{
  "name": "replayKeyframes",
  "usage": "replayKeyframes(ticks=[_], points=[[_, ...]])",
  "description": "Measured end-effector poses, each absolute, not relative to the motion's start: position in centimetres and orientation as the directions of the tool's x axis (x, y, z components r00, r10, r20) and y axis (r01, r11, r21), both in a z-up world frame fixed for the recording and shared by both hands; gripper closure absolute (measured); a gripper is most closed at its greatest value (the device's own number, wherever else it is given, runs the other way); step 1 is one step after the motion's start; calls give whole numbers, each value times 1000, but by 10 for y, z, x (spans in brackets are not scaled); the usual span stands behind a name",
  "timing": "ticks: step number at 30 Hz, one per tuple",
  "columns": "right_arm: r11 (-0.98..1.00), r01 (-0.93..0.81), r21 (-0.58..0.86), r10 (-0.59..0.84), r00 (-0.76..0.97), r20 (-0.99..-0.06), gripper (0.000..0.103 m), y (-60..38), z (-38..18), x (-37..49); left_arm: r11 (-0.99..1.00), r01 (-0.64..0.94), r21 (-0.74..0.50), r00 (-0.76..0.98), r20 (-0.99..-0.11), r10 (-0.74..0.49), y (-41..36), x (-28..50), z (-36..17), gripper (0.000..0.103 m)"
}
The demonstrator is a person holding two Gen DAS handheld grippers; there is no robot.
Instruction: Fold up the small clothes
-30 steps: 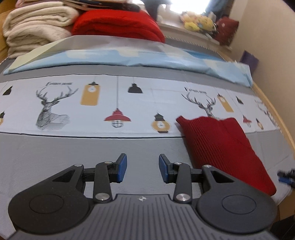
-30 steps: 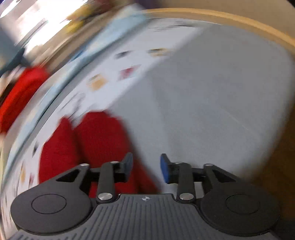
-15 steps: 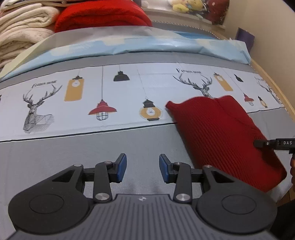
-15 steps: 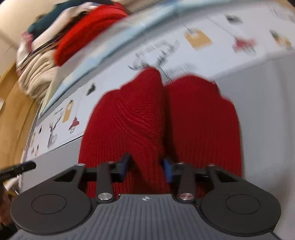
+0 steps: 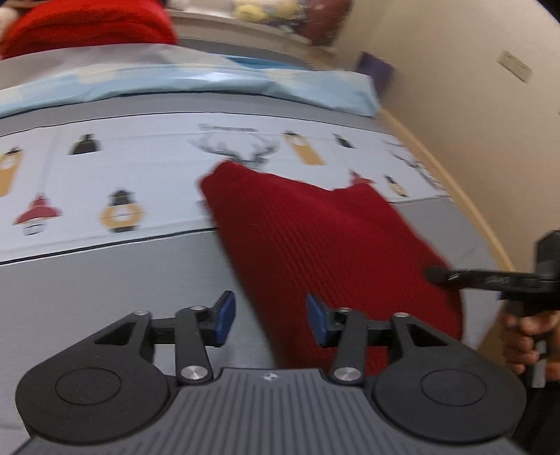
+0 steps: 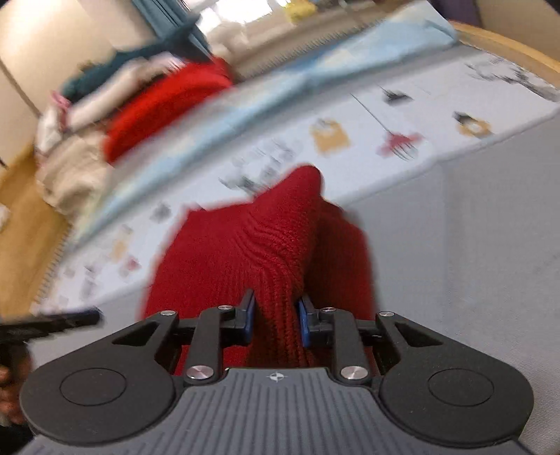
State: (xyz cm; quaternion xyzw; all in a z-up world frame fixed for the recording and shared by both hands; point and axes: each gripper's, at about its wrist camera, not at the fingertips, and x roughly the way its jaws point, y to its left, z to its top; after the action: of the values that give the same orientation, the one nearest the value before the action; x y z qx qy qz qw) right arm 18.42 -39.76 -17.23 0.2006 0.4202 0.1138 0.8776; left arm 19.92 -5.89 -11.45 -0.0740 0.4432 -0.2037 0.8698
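Our two tools meet a dark red knitted garment [image 5: 325, 241] on the bed.

The garment lies on the grey, deer-and-lantern printed bedcover [image 5: 115, 266]. Our right tool [image 6: 275, 320] is closing on a raised ridge of knit (pads already pressing it); our left tool [image 5: 267, 320] is opening, its jaws straddling the garment's near edge without touching it.

Bed [image 5: 105, 280] carries everything; wooden rim visible along its far side. Cover: grey fabric with a pale printed band (deer heads, lanterns, lamps) running across it. Dark red knit garment [image 5: 315, 238] lies on the bed, straddling the printed band and the grey part. Light blue bedding [image 5: 210, 82] lies beyond the band. Red folded blanket [image 5: 87, 26] beyond that; pale folded items beside it, blurred.
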Motion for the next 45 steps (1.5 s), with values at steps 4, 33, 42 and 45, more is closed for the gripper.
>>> replayKeyframes(ticks=[4,33,42,45], points=[[923,4,384,325,526,-786,77,-393,-198,193,866,333,-372,454,-742,-493,-86,199,-133,36],[789,321,523,339,482,-808,56,-434,-237,238,775,-33,-630,407,-717,-566,-62,252,-205,13],[816,270,512,321,525,-788,93,-411,-226,240,789,4,-614,475,-693,-542,-72,263,-194,44],[800,255,543,339,554,-760,94,-408,-217,239,818,55,-573,510,-688,-516,-65,262,-165,53]])
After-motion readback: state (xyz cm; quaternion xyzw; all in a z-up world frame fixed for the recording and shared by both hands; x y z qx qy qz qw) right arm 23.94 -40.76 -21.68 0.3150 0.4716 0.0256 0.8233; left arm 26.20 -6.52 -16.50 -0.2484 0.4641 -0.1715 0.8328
